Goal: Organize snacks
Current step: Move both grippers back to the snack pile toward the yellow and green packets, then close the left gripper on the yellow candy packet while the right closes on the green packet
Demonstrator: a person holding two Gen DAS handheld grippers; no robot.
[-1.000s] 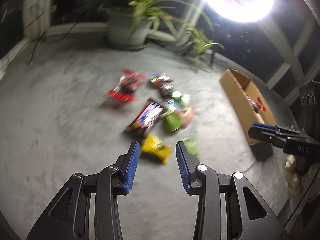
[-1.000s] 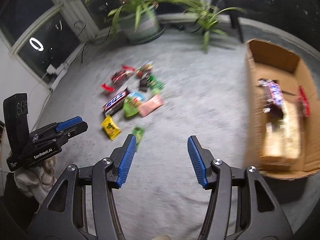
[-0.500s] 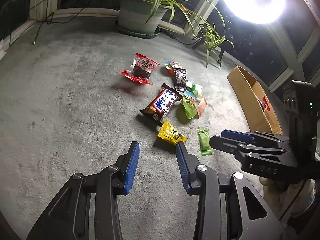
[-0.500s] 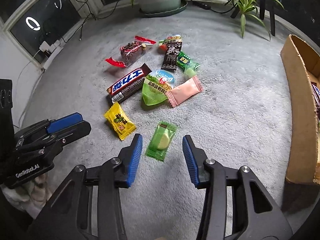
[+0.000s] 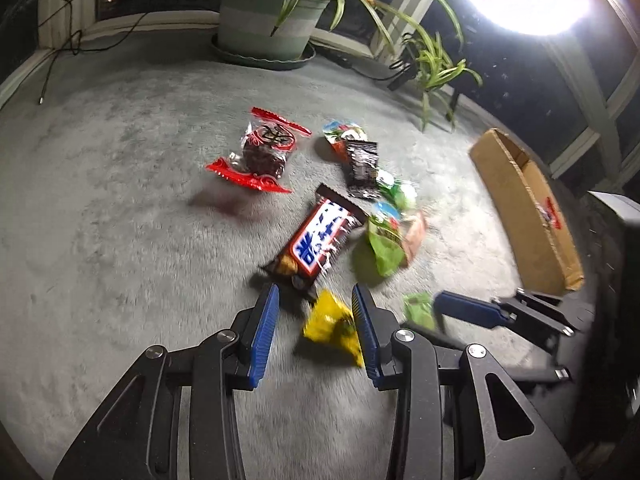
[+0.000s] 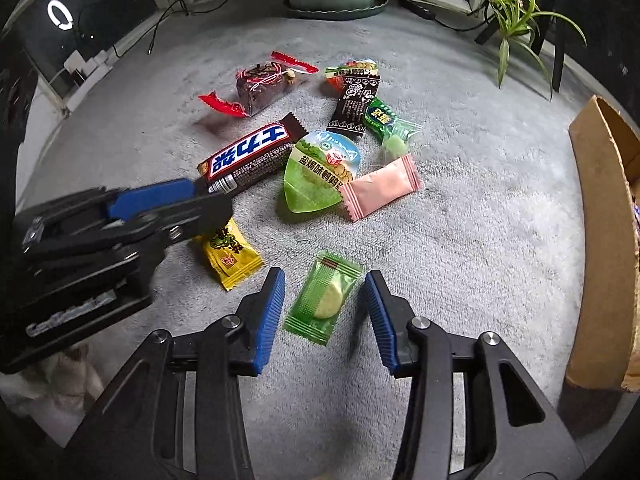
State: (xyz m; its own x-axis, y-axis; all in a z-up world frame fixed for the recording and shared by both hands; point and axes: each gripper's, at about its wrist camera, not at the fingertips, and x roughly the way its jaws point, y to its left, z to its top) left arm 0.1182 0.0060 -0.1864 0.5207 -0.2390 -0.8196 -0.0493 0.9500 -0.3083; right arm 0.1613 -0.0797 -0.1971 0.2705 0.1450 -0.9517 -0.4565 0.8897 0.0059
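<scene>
Several wrapped snacks lie in a loose heap on grey carpet. My left gripper (image 5: 315, 290) is open, low over a yellow packet (image 5: 332, 326) that lies between its jaws, close to the right pad and blurred. My right gripper (image 6: 325, 276) is open around a flat green packet (image 6: 324, 298), its pads clear of both sides. Just beyond lie a brown chocolate bar (image 6: 252, 156), a green triangular pack (image 6: 316, 176) and a pink packet (image 6: 380, 186). In the right wrist view my left gripper (image 6: 208, 198) reaches in from the left, above the yellow packet (image 6: 230, 254).
An open cardboard box (image 6: 600, 208) stands on the carpet to the right, with snacks inside. A big potted plant (image 5: 272, 12) and a smaller plant (image 5: 436, 64) stand at the far edge by the windows. A cable (image 5: 72, 40) trails at the far left.
Both grippers have come down and closer to the heap. The right jaws narrowed early on and now frame the green packet. The yellow packet now lies between the left jaws.
</scene>
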